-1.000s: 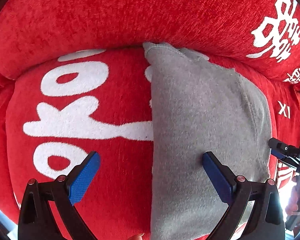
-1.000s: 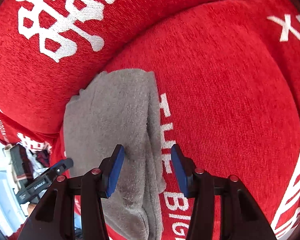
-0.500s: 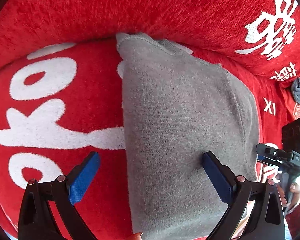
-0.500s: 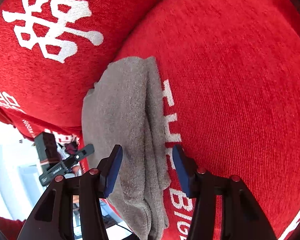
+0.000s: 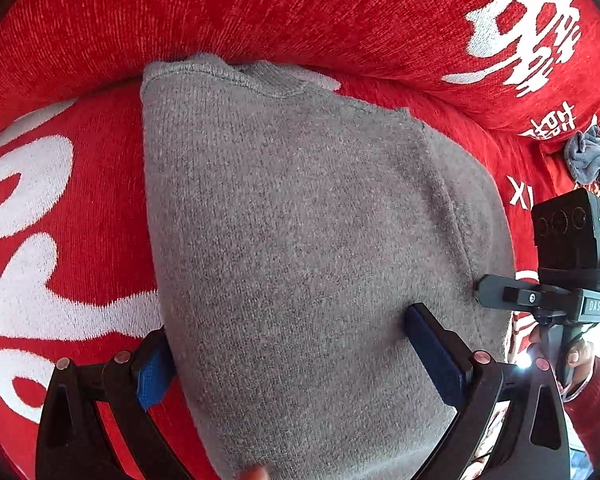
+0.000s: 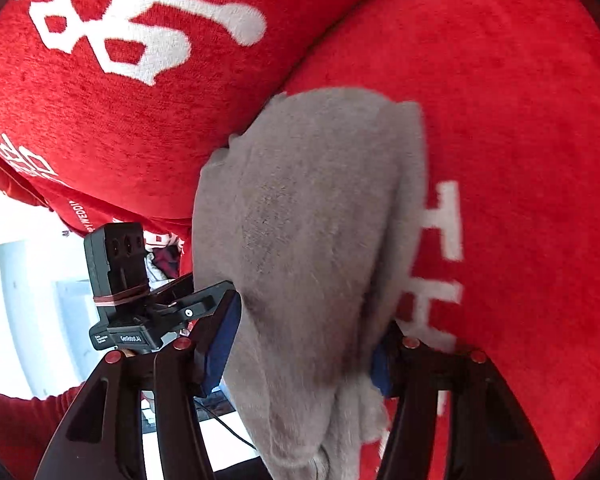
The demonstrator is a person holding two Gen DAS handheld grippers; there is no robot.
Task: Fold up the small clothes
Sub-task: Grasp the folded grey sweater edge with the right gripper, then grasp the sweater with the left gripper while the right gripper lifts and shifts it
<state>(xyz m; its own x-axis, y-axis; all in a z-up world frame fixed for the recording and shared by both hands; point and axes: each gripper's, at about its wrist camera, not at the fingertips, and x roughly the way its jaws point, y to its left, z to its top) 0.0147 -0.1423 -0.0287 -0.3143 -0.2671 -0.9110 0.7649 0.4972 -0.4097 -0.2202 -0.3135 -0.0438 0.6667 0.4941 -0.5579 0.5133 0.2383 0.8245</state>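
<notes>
Both grippers nearer, jaws now astride grey garment [image 5: 300, 220]

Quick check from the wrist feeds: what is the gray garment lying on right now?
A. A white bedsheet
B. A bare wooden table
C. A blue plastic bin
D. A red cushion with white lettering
D: the gray garment lies on a red cushion with white lettering, and both the left hand-held gripper and the right hand-held gripper straddle its near edge.

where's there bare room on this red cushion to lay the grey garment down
Bare cushion lies right of the garment, past the white letters, and left of it in the left wrist view. It's crowded along the backrest, which the garment's far edge touches, and by the grey cloth.
</notes>
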